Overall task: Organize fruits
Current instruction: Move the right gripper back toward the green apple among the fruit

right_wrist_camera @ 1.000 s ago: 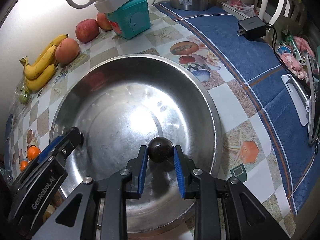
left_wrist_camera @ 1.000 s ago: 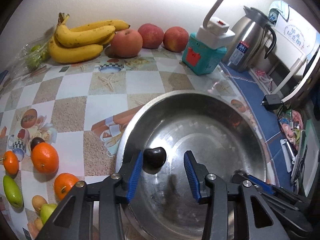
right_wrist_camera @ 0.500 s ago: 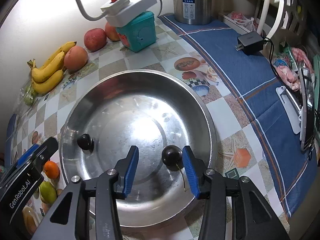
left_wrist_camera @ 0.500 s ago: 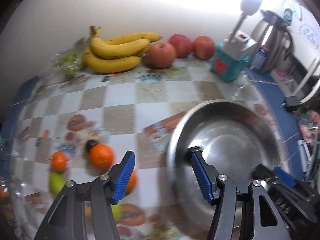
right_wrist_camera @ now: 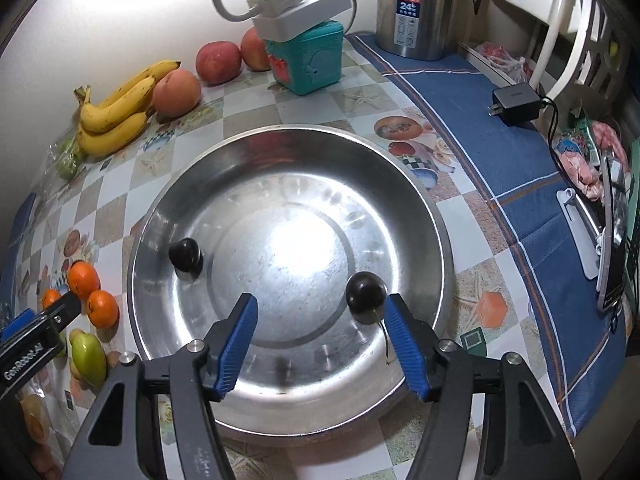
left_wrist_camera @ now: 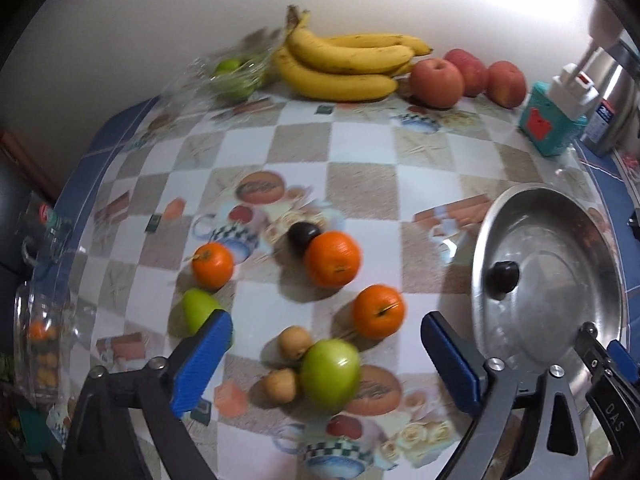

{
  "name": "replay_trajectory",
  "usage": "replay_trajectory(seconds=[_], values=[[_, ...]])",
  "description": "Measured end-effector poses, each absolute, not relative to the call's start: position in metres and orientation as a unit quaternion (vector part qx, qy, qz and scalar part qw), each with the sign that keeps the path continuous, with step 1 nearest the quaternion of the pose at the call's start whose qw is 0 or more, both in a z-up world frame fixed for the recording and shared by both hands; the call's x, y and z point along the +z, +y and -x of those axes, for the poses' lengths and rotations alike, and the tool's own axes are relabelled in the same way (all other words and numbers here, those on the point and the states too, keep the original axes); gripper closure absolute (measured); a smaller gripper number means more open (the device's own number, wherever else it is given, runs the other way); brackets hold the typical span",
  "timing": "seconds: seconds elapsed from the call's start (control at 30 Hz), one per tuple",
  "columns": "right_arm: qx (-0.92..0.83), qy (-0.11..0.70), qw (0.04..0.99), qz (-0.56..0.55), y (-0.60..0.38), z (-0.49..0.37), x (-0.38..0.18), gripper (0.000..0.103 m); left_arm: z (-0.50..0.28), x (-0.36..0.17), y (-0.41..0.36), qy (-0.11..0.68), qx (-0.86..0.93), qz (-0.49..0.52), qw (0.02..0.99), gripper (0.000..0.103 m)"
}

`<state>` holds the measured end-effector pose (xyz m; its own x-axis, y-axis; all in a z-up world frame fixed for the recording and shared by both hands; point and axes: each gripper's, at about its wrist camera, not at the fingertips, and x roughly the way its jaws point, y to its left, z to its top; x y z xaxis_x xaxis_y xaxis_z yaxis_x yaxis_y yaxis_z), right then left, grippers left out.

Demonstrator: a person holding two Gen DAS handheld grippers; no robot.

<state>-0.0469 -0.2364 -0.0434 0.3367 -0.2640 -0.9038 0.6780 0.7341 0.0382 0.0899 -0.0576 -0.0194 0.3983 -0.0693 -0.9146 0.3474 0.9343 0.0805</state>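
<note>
Right wrist view: the right gripper [right_wrist_camera: 320,332] is seen above the near part of the steel basin [right_wrist_camera: 424,200], w/ jaws opening, about half apart. One dark cherry [right_wrist_camera: 365,295] lies on the basin floor just beside the right blue pad, its stem trailing toward that pad; whether it touches the pad cannot be told. It is not clamped. A second dark cherry [right_wrist_camera: 184,255] rests on the left side of the basin.

Left wrist view: the left gripper [left_wrist_camera: 326,354] is held over the table, jaws opening and nearly full wide, nothing gripped. Between and beyond the pads are seen a green fruit [left_wrist_camera: 330,374], two small tan fruits [left_wrist_camera: 295,342], three oranges [left_wrist_camera: 332,259] and a third dark cherry [left_wrist_camera: 302,236] touching the biggest orange. Bananas [left_wrist_camera: 344,66] and apples [left_wrist_camera: 438,83] lie along the far edge of the table, by the wall.
</note>
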Motion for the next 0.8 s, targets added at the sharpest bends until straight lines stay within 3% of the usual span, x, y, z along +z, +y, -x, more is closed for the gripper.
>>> replay_trajectory(seconds=[0.07,0.13,0.43,0.53,0.8], values=[[-0.298,0.494,0.791,-0.204,-0.233,0.046,-0.045,0.034,-0.091,-0.020,-0.051,0.538,-0.121,-0.126,0.825,0.004],[-0.293,0.496,0.793,-0.200,-0.229,0.044,-0.046,0.025,-0.091,-0.020,-0.043,0.539,-0.114,-0.122,0.826,0.002],[-0.280,0.502,0.798,-0.183,-0.213,0.042,-0.051,0.022,-0.089,-0.024,-0.017,0.549,-0.090,-0.112,0.823,0.000],[-0.279,0.500,0.799,-0.184,-0.211,0.043,-0.052,0.003,-0.087,-0.022,-0.011,0.548,-0.089,-0.107,0.825,0.000],[-0.292,0.496,0.797,-0.182,-0.208,0.046,-0.049,0.002,-0.086,-0.016,0.009,0.542,-0.073,-0.093,0.832,0.000]])
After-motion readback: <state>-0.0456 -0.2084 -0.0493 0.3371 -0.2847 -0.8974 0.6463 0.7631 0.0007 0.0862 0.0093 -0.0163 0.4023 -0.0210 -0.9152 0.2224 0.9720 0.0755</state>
